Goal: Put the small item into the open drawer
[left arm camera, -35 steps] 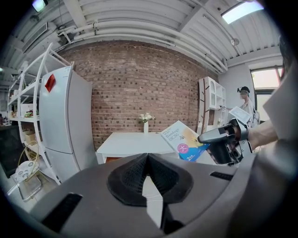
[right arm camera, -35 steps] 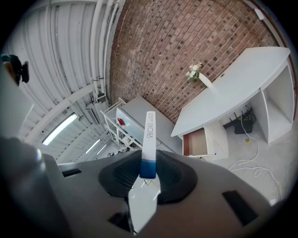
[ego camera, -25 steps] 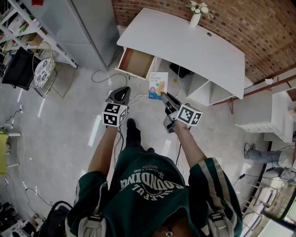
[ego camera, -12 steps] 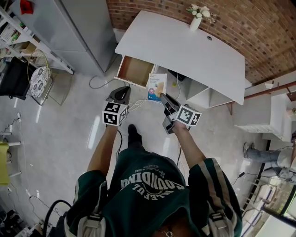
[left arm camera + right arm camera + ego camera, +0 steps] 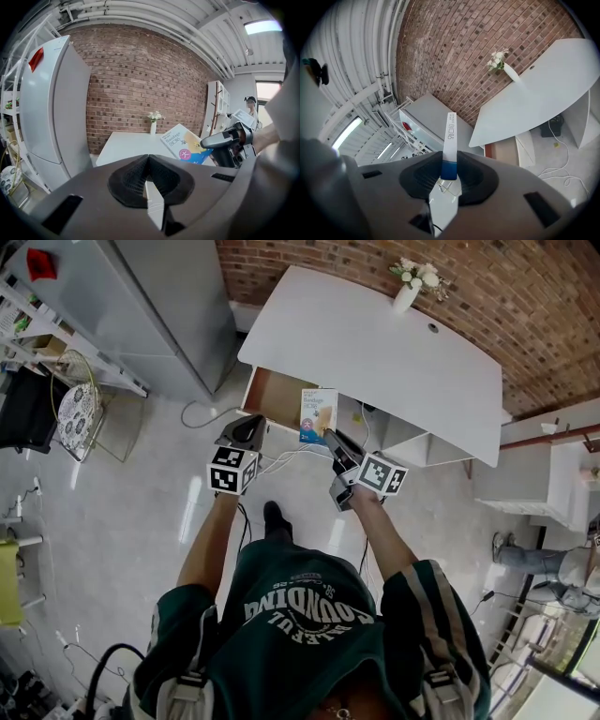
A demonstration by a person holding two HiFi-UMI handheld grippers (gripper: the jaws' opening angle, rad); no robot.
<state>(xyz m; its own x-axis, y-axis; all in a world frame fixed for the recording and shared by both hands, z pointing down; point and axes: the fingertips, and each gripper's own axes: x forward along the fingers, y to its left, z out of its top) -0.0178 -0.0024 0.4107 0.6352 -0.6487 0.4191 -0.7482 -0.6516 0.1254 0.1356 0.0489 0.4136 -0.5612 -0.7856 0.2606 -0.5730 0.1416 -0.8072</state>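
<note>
The small item is a flat white-and-blue bandage box (image 5: 319, 414). My right gripper (image 5: 332, 439) is shut on its lower blue end and holds it upright. In the right gripper view the box (image 5: 450, 137) stands edge-on between the jaws. The open drawer (image 5: 276, 393), brown inside, sticks out from the left end of the white desk (image 5: 375, 343). In the head view the box sits just right of the drawer's front corner. My left gripper (image 5: 247, 430) is shut with nothing in it, just in front of the drawer. Its camera sees the box (image 5: 185, 145) to the right.
A white vase of flowers (image 5: 410, 285) stands at the desk's back edge by the brick wall. A grey fridge (image 5: 159, 306) is left of the drawer, and wire shelving (image 5: 56, 352) further left. Cables (image 5: 281, 460) lie on the floor under the desk's open shelves (image 5: 412, 442).
The desk and drawer have drawn closer to both grippers. The box, still held by the right gripper, now reaches the drawer's front corner. The jaws have not changed.
</note>
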